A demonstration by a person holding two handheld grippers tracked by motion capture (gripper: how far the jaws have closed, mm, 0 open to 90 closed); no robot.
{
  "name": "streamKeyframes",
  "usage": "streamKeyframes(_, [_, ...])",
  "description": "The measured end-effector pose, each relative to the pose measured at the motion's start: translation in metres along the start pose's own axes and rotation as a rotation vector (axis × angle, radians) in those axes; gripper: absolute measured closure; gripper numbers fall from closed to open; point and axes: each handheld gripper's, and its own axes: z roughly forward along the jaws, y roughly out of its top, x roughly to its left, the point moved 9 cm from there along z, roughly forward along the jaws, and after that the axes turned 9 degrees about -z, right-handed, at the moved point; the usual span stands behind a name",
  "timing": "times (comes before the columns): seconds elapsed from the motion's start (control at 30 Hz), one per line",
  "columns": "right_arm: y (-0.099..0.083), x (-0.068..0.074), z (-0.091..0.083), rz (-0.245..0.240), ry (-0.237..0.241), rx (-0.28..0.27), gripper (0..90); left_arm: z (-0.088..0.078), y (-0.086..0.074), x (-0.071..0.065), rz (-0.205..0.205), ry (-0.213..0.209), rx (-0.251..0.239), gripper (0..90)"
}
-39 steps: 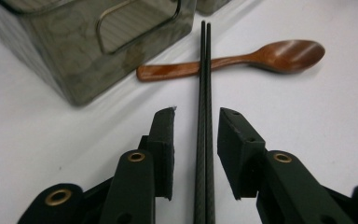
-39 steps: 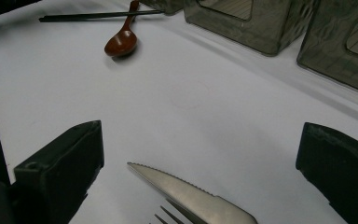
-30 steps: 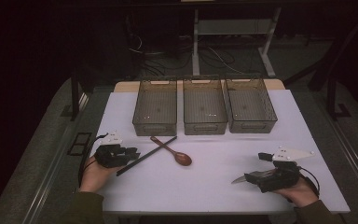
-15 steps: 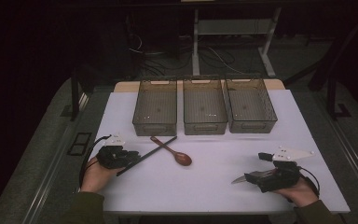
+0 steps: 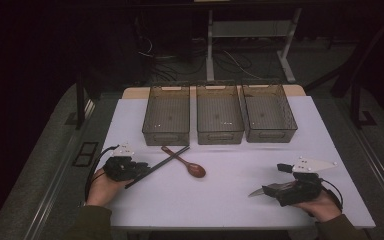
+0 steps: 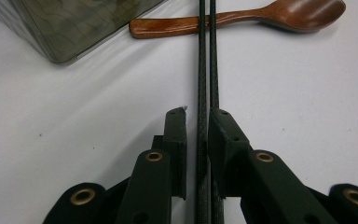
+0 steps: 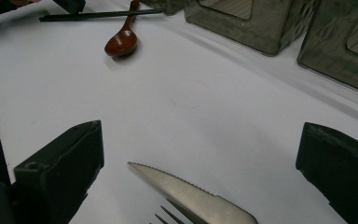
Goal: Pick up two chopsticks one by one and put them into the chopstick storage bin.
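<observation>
left gripper view: pair of thin black chopsticks (image 6: 205, 56) running straight up the middle between the jaws of the left gripper (image 6: 198, 112), side by side and touching. jaws just closed in, pads now hard against the chopsticks near the end closest to the hand, so clamped on both sticks at once. light, stiff, smooth and narrow; likely to roll on each other or scissor apart if squeezed off-centre, and apt to pivot and droop when held so far toward one end. best taken with both sticks parallel and flat between the pads, as here, though a hold nearer the middle would probably balance better. farther along, crossing over the handle of a glossy reddish-brown wooden spoon (image 6: 242, 21) on the white table (image 6: 74, 140), so probably worth lifting clear before any sideways move, to avoid dragging the spoon. corner of a smoky translucent plastic bin (image 6: 70, 23) just beyond at upper left. high view: same chopsticks (image 5: 161, 164) slanting from the left gripper (image 5: 130, 168) toward the leftmost of three bins, well apart from the right gripper (image 5: 280, 187). right gripper view: right gripper (image 7: 200, 140) spread wide, nothing pinched, with a serrated steel knife (image 7: 186, 189) and the tines of a steel fork (image 7: 168, 217) lying loose between its jaws.
</observation>
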Motion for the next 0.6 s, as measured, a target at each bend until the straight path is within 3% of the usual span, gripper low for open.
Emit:
streamKeyframes(0.17, [0.0000,0.0000,0.0001,0.000,0.000,0.000,1.1,0.0012,-0.0005,0.0007,-0.013,0.008,-0.003,76.4])
streamKeyframes(0.37, [-0.0001,-0.0001,0.0001,0.000,0.000,0.000,1.1,0.0047,-0.0038,0.0034,0.003,0.015,0.021,76.4])
streamKeyframes(0.6, [-0.0002,-0.0001,0.0002,0.001,0.000,0.001,1.1,0.0060,-0.0036,0.0036,0.004,0.022,0.006,77.7])
